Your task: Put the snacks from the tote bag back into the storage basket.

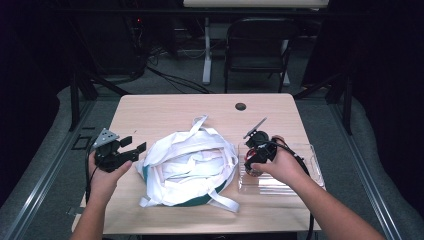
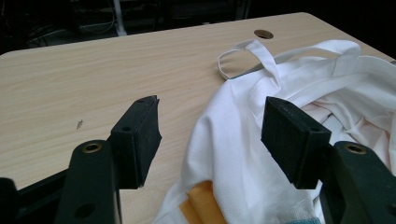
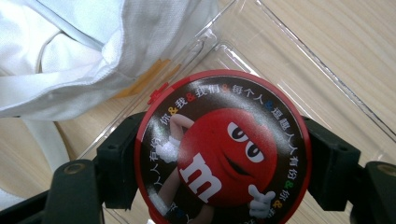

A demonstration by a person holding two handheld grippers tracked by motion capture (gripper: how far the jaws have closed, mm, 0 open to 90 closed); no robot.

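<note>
Wooden table, dark room behind, black chair at 12 o'clock.

Item 1: white cloth bag, centre of table, mouth slack, straps trailing toward 12 and 6 o'clock.

Item 2: clear plastic tray, at 3 o'clock of the bag.

Item 3: round red candy tin, printed lid facing the camera; a disc, so no long axis. Right gripper clenched on its rim, over the tray's near end.

Item 4: left gripper, jaws spread and empty, at the bag's 9 o'clock edge.

Progress, by judgement: tin lifted, apparently bound for the bag; not yet inside.
</note>
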